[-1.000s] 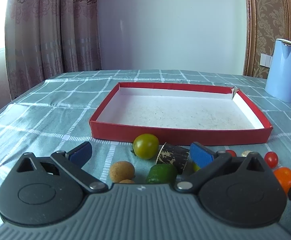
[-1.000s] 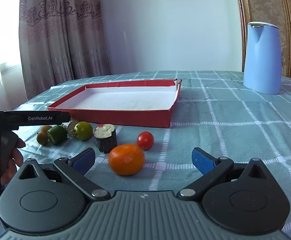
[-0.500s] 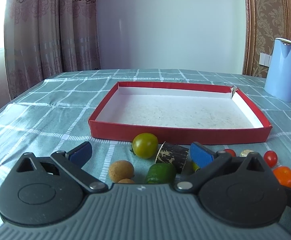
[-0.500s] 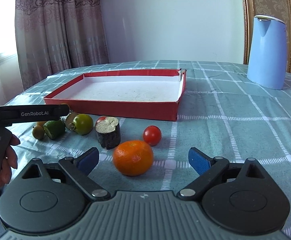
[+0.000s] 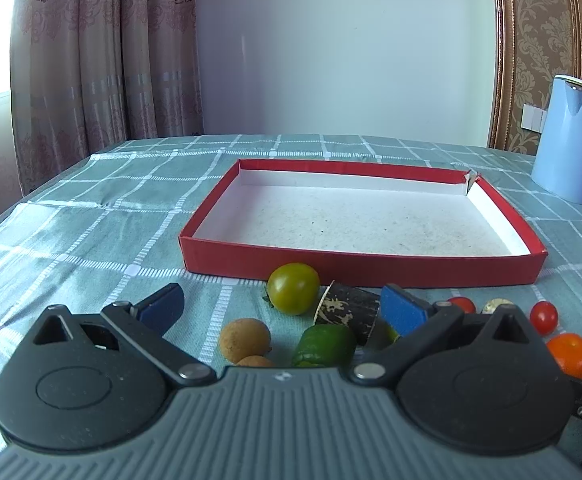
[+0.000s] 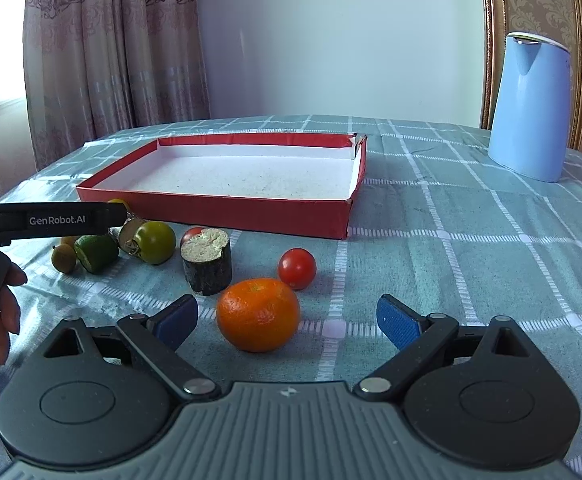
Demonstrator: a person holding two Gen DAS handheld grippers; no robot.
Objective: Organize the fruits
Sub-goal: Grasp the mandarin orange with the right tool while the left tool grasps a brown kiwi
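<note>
Left wrist view: the left gripper (image 5: 281,306) has its fingers spread over a round green tomato (image 5: 293,288) lying before the shallow red cardboard tray (image 5: 363,270).

Right wrist view: the right gripper (image 6: 287,318) has its fingers spread around a round orange mandarin (image 6: 258,314) on the table (image 6: 471,240).

Lighting, both feeds: I read bright, soft daylight from the window left of the red tray (image 6: 227,210), blown out white at that edge. Shadows: faint, short, right of the orange (image 6: 258,314). Focus: sharp throughout. Distortion: fisheye bends the curtain (image 5: 103,60) and corners.
</note>
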